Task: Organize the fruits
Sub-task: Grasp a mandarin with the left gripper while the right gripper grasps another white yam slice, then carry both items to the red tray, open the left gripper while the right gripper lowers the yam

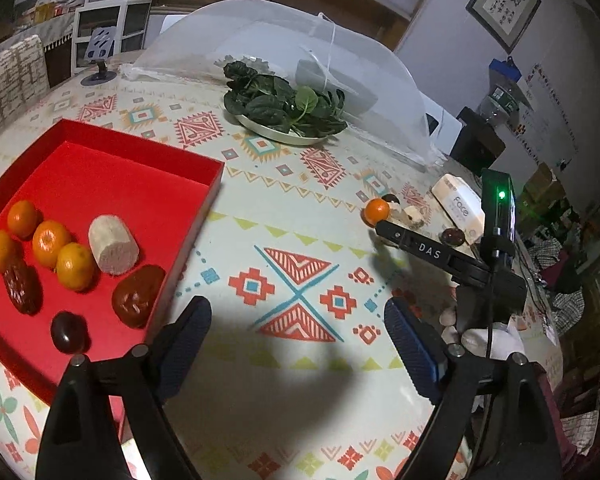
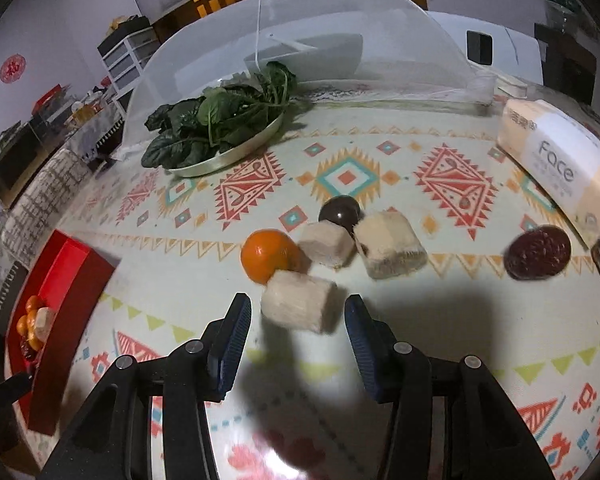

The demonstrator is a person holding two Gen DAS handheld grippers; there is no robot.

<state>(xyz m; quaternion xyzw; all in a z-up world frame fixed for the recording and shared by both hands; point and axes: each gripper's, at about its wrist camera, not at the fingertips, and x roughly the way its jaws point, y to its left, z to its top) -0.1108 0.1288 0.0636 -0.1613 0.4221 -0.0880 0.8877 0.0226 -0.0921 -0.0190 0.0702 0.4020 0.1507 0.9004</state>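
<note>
A red tray (image 1: 204, 208) at the left holds several oranges (image 1: 51, 242), a pale cylinder piece (image 1: 113, 245), two wrinkled dark red fruits (image 1: 138, 295) and a dark round fruit (image 1: 68, 333). My left gripper (image 1: 298, 346) is open and empty beside the tray's right wall. My right gripper (image 2: 298, 334) is open, its jaws either side of a pale cylinder piece (image 2: 300, 307) on the table. Beyond it lie an orange (image 2: 267, 255), two more pale pieces (image 2: 388, 249), a dark round fruit (image 2: 339, 210) and a wrinkled dark red fruit (image 2: 538, 254).
A metal plate of dark leafy greens (image 1: 284, 106) sits at the back under the edge of a mesh food cover (image 1: 260, 40). A tissue pack marked "Face" (image 2: 560, 164) lies at the right. The red tray (image 2: 60, 280) shows at the left of the right wrist view.
</note>
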